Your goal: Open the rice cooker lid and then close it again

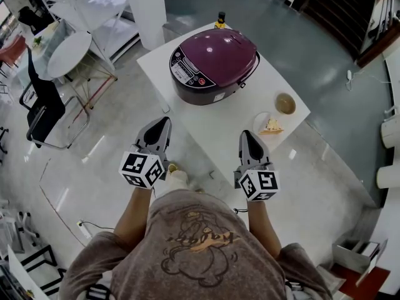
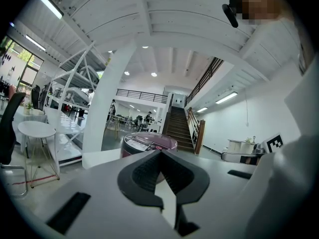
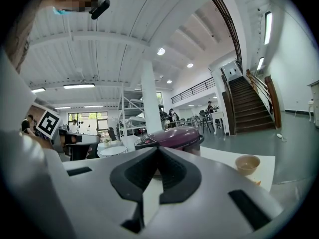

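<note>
Right hand-held gripper [image 1: 249, 134] closed, bowl [image 1: 285, 104] beside plate [image 1: 259, 119]

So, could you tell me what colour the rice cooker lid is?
The lid is dark purple, clearest in the head view.

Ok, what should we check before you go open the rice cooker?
1. The rice cooker has its lid down: ok.
2. The left hand-held gripper is empty, jaws together: ok.
3. The right hand-held gripper is empty, jaws together: ok.
4. The bowl and plate stand apart from the rice cooker: ok.
5. Grippers at the lid: not ok, both stop short, by the table edge.
6. Where the lid's release button sits: cannot tell.
</note>
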Available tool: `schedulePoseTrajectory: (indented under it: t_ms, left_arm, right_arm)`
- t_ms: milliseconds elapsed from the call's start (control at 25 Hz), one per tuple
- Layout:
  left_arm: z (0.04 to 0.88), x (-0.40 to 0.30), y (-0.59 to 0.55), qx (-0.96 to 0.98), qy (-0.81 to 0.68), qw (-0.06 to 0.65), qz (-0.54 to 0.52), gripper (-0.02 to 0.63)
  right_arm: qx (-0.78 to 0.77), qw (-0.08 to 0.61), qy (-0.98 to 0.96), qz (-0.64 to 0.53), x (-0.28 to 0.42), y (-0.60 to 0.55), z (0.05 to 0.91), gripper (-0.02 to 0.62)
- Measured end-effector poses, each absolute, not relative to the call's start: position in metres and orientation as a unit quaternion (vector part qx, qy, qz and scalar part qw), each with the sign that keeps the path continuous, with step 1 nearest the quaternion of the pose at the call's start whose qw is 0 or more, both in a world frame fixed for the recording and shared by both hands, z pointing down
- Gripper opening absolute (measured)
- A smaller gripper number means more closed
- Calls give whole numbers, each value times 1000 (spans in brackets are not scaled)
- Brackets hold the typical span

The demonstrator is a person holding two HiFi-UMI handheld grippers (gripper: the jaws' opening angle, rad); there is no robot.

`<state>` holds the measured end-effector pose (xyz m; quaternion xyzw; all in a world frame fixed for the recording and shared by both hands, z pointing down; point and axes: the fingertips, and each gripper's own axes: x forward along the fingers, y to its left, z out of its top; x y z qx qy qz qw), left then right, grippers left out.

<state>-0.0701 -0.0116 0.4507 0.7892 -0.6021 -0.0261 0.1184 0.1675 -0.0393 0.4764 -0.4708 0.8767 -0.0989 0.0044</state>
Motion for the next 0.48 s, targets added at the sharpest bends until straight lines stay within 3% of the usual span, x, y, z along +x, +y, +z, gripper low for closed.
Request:
schedulePoseTrajectory:
  t_ms: [480]
  left_arm:
    - [452,-71,-10,784,-607,126,-28,20]
  right_arm:
    - [-463,2,881,-99,162,-41,477,-3]
